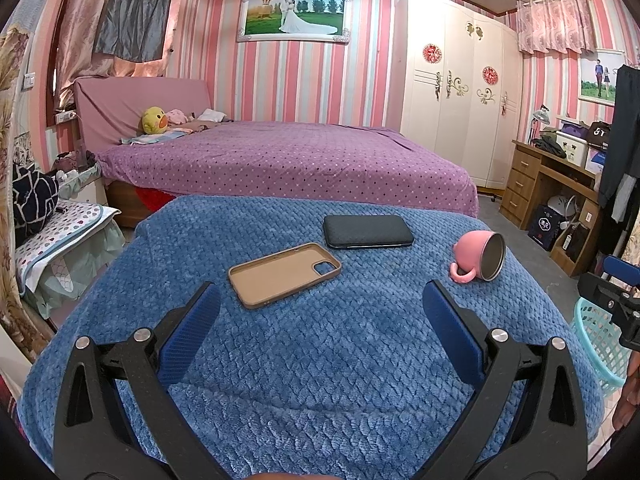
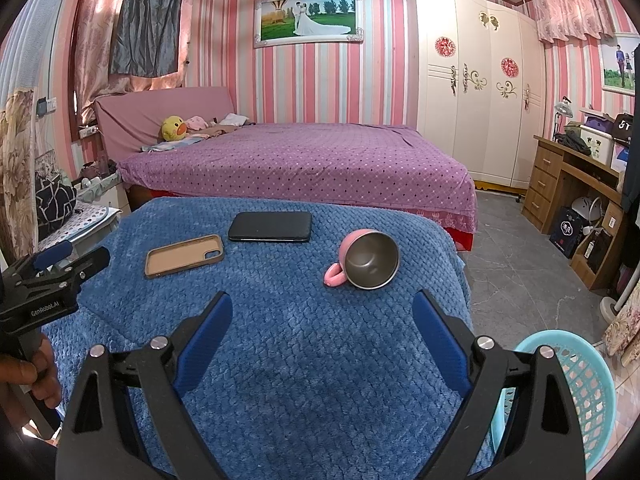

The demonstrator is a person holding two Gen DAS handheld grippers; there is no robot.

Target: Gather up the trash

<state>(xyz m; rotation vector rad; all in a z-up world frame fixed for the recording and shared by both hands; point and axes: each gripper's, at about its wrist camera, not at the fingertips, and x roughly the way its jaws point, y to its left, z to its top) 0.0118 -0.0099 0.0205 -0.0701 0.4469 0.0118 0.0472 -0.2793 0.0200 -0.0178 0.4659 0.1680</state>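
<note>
Three things lay on the blue-covered counter [image 2: 280,340]: a phone case [image 2: 184,255], a phone [image 2: 270,227], a tipped pink mug [image 2: 368,260]. My left claw [image 1: 320,316] and right claw [image 2: 322,328] hung wide open, empty. I judged the mug light, rigid, slick-rimmed; best pinched by its handle, basket [image 2: 576,384] beside.

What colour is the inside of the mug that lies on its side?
Dull metallic grey inside the pink mug, best seen in the right wrist view.

The teal basket [image 1: 596,344] is cut by the left-wrist frame's right edge and partly hidden behind the right gripper [image 1: 612,280], whose jaw gap cannot be read there. In the right-wrist view, the basket [image 2: 580,392] sits behind 1 finger, its inside hidden.
</note>
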